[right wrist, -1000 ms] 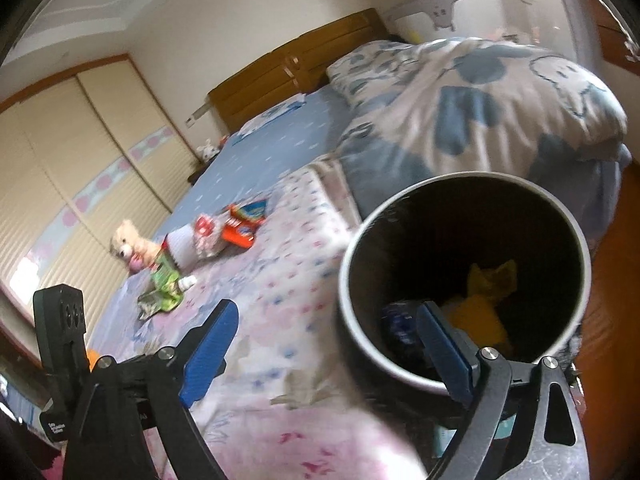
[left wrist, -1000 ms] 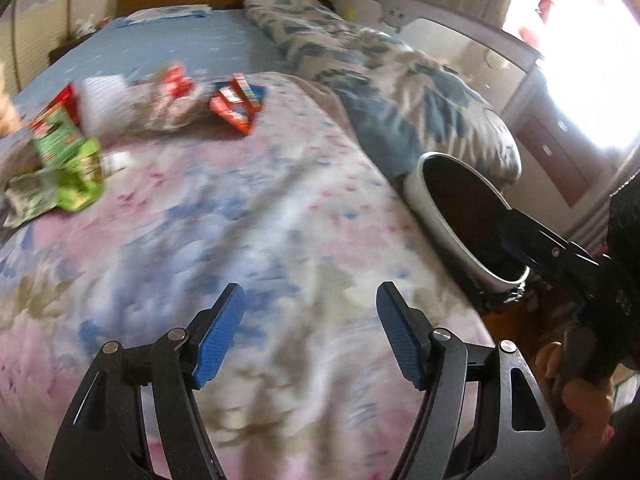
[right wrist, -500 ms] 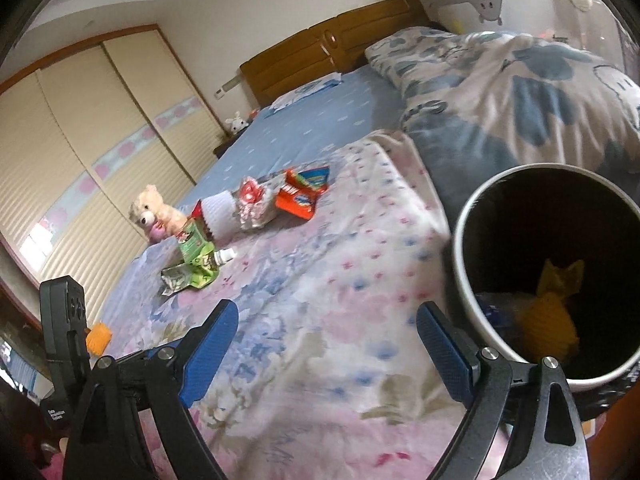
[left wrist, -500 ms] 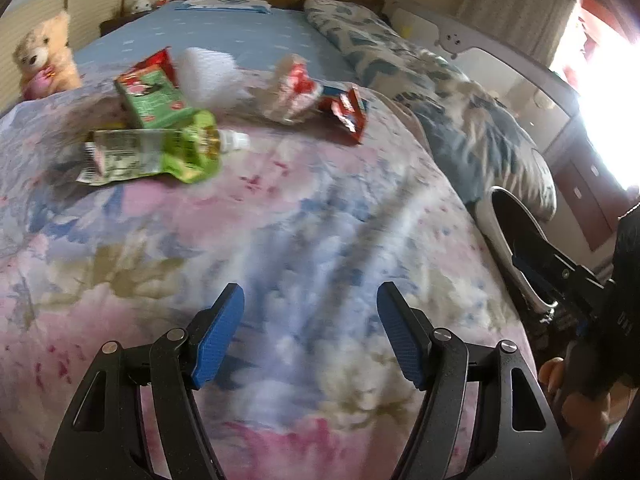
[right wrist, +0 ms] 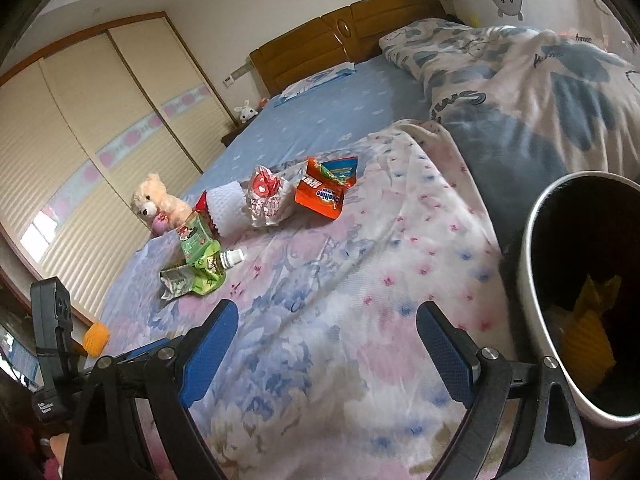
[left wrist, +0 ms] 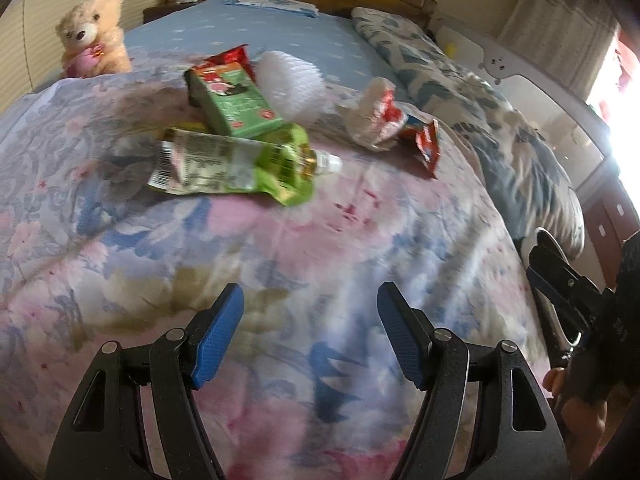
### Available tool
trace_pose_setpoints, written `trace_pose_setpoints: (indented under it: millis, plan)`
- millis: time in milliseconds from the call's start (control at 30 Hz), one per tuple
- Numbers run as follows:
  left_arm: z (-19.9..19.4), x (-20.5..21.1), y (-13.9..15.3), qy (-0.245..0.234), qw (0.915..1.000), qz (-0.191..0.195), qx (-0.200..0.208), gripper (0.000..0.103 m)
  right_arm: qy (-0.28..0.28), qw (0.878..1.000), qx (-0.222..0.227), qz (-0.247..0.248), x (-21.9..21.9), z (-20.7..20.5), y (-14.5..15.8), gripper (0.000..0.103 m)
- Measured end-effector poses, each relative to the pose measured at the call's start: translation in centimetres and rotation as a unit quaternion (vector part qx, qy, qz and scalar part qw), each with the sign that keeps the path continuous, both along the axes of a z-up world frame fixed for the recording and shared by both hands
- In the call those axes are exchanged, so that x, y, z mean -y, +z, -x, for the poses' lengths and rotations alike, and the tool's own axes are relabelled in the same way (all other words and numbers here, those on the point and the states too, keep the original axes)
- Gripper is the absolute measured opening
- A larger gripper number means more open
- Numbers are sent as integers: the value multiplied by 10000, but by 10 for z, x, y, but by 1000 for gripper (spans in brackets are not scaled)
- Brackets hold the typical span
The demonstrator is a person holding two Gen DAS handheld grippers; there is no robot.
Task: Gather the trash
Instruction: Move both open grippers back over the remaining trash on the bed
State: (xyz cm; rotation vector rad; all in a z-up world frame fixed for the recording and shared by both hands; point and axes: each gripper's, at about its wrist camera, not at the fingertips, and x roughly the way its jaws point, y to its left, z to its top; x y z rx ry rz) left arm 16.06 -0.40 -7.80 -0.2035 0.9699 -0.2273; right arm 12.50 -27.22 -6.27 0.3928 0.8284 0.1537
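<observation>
I had both grippers, left (left wrist: 310, 330) & right (right wrist: 328, 344), w/ fingers apart & empty, reaching for the next piece; green pouch (left wrist: 236, 166) lay ahead of left fingers, needing approach & pinch, then the bin (right wrist: 536, 280).

Both hand-held grippers are swinging away from the bin (right wrist: 536, 280) and toward the litter on the bed. In the left wrist view the green pouch (left wrist: 240, 166), green carton (left wrist: 234, 100) and red wrappers (left wrist: 426, 144) are growing larger and sliding toward centre, and a teddy bear (left wrist: 94, 36) is coming into sight. In the right wrist view the bin is slipping to the right edge, leaving flowered quilt (right wrist: 340, 300) between the jaws.
</observation>
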Motion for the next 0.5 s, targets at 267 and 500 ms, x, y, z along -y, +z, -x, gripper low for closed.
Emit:
trace_pose_setpoints:
  millis: [267,500]
  plan:
    - [-19,-28,-2,371,9992,69,-93,75,119,9999,-14,81,-12,-27,-6,92]
    - [-38,-48,-6,657,9971,311,-206,75,196,9997,9,174,-19,-57,-8,92]
